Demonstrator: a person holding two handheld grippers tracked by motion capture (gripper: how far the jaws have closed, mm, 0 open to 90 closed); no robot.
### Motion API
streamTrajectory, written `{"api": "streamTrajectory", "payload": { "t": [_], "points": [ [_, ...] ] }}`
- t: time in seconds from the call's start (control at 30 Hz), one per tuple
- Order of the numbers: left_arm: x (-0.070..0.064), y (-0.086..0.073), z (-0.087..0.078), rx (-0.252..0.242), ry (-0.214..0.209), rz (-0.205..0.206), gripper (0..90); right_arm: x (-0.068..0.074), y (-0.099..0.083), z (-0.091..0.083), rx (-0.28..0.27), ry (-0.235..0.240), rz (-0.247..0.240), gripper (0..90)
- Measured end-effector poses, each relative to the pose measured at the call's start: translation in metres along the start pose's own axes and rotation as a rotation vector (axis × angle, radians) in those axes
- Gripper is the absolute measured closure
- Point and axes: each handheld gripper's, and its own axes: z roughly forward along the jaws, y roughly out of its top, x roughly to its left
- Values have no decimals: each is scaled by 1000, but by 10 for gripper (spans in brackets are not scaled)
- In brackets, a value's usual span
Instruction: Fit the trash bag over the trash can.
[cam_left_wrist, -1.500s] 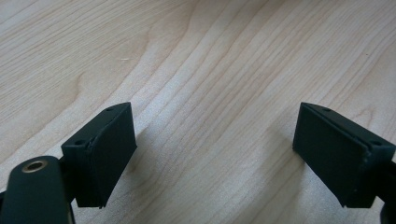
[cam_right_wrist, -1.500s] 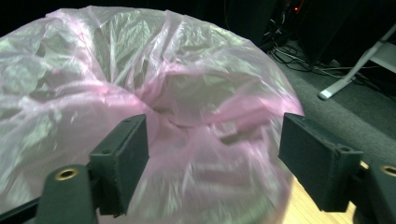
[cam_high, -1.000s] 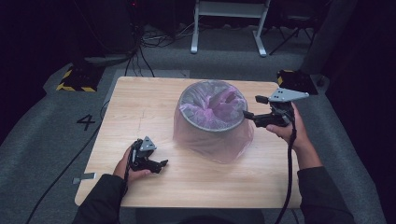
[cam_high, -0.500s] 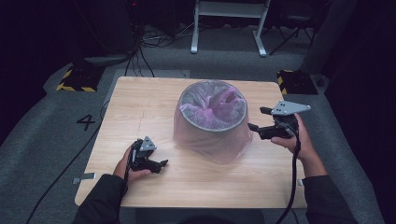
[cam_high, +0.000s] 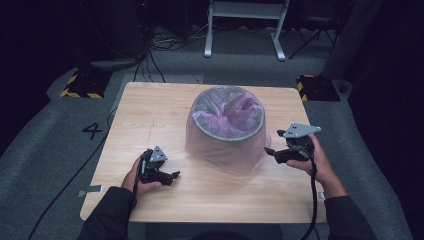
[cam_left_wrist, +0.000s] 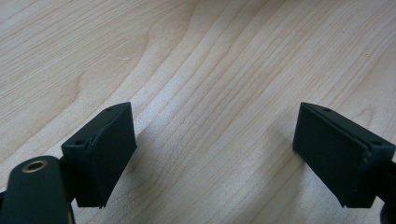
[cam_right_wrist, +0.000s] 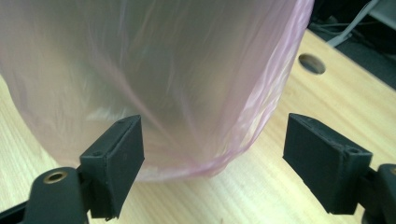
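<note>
Since a second ago, our right gripper (cam_high: 274, 152) has dropped from the rim of the bin (cam_high: 227, 125) to the hem of the pink bag (cam_right_wrist: 154, 70) near the table (cam_high: 150, 115). Its jaws stand wide apart with nothing between them, aimed at the loose plastic hanging outside the bin, probably so we can tug the liner straight. We rest our left gripper (cam_high: 172, 176) low on the wood, jaws also spread and empty, well clear of the work. We see the bin standing mid-table, bag folded over its rim.
</note>
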Motion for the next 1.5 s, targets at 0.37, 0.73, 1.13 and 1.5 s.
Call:
{"api": "streamTrajectory", "payload": {
  "t": [0.37,0.73,1.13,1.5],
  "points": [
    [0,0,0,0,0,-2,131,8,-29,13,105,0,-8,201],
    [0,0,0,0,0,-1,129,14,-66,22,164,-11,6,197],
    [0,1,1,-1,-5,4,123,18,-104,23,132,-4,113,179],
    [0,1,2,-2,-5,4,122,18,-124,14,67,-12,249,156]
  ]
}}
